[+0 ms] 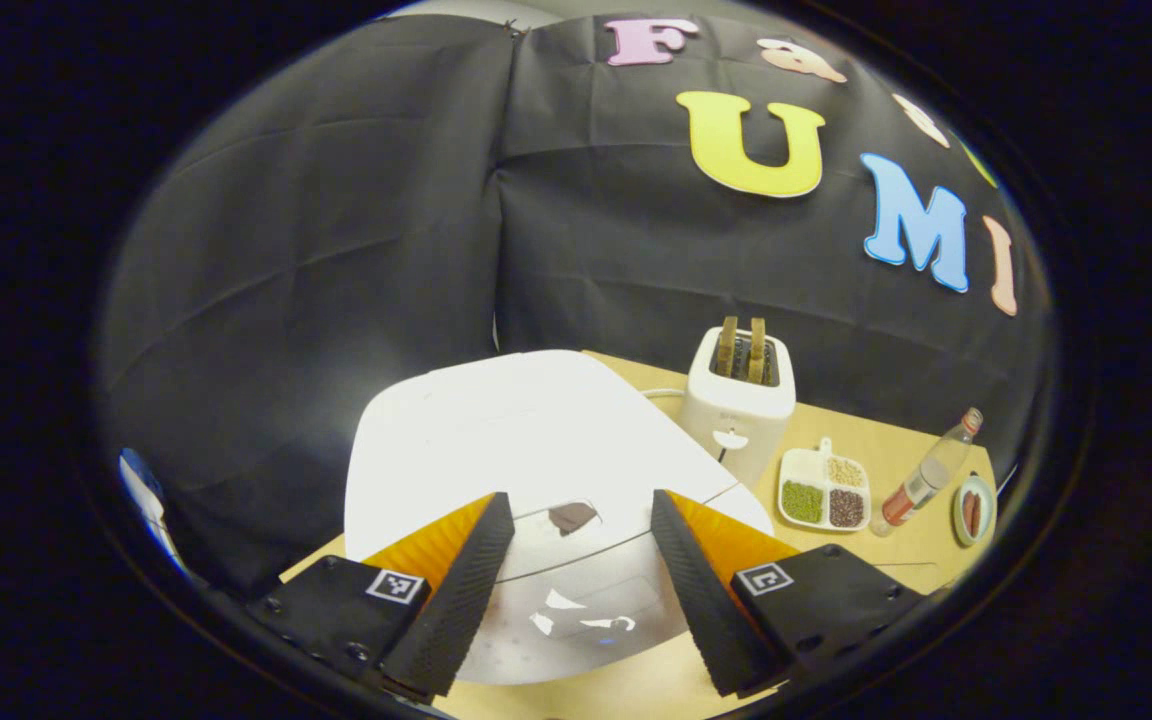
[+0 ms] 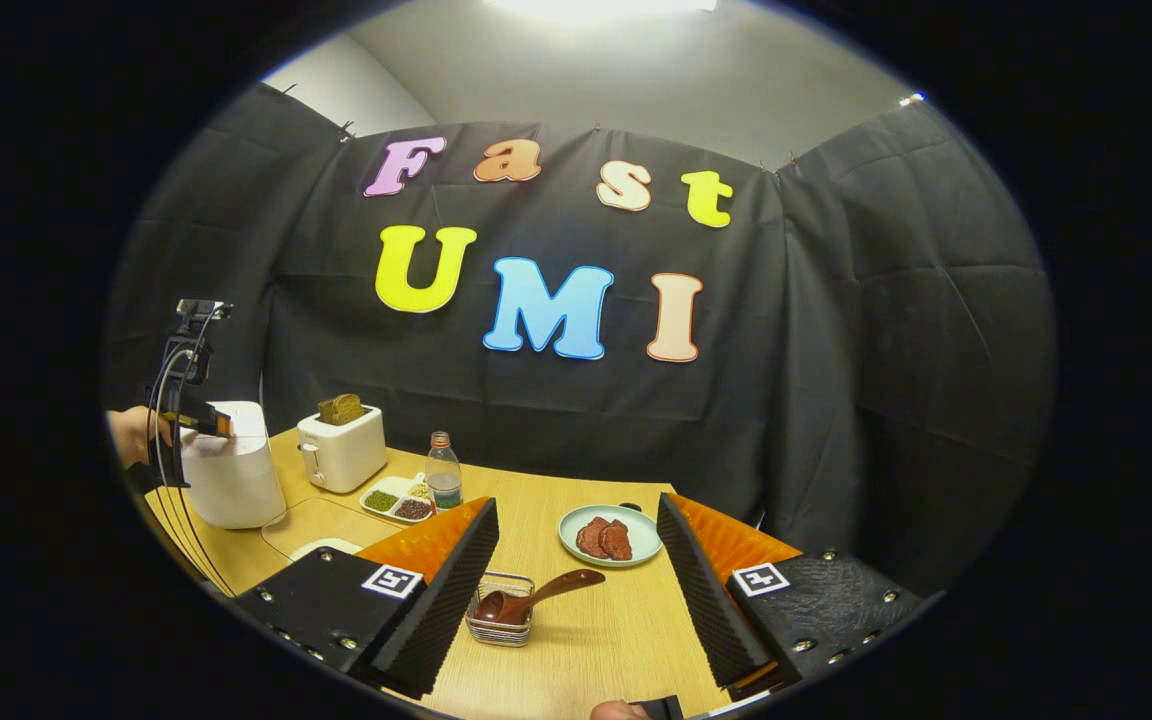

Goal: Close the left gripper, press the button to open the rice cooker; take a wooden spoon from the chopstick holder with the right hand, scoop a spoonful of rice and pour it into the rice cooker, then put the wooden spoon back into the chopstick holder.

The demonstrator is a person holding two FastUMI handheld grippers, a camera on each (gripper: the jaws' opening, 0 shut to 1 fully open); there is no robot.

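In the left gripper view the white rice cooker (image 1: 526, 440) stands right below me, lid down, with a dark button (image 1: 573, 517) on its front edge. My left gripper (image 1: 581, 500) hovers open over that button, one finger on each side and nothing between them. The right gripper view shows the cooker (image 2: 231, 465) at far left, with the left gripper (image 2: 186, 400) and a hand (image 2: 131, 435) above it. My right gripper (image 2: 576, 505) is open above the table. Between its fingers and lower down, the wooden spoon (image 2: 536, 598) lies in a small wire holder (image 2: 501, 625).
A white toaster (image 2: 341, 445) with bread, a divided dish of beans (image 2: 396, 498) and a bottle (image 2: 444, 475) stand behind the cooker. A plate with meat slices (image 2: 609, 535) sits beyond the holder. A pale round dish (image 2: 321, 548) rests on the wooden table (image 2: 596, 650).
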